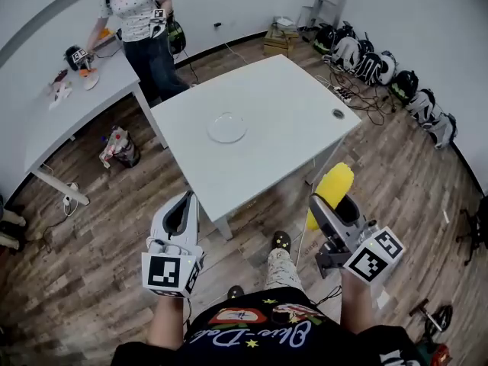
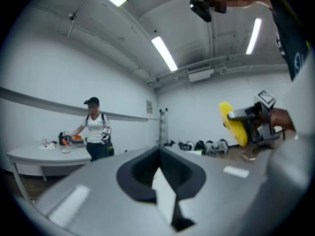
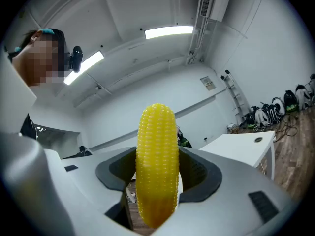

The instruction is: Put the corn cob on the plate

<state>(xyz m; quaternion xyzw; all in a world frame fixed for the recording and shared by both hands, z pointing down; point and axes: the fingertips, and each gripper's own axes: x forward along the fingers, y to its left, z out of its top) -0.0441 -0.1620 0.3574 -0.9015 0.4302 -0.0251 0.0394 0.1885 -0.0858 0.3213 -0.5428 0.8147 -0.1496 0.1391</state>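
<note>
The corn (image 3: 156, 166) is clamped between the jaws of the right gripper (image 1: 329, 204), which squeeze its lower part from both sides while the rest of the yellow cob juts out past the fingertips. In the head view it hangs over the wooden floor (image 1: 412, 181), just off the near right edge of the desk (image 1: 282, 113) and not touching it. The plate (image 1: 227, 127), clear and round, lies near the middle of the white desk, well apart from the corn, with nothing on it. A small round grommet (image 1: 338, 113) sits near the desk's right corner. The left gripper (image 1: 183, 204) is held over the floor off the desk's near edge, to the left of the right one; its jaws are drawn together to a thin slit and nothing is between them. From the left gripper view the corn shows off to the right, sticking out of the other gripper. Beyond the desk, a second person (image 1: 141, 21) stands at another desk (image 1: 46, 120) along the left wall, handling small objects there. A bag (image 1: 118, 147) lies on the floor between the two desks, and a row of packs (image 1: 374, 63) and cables lines the far right wall.
</note>
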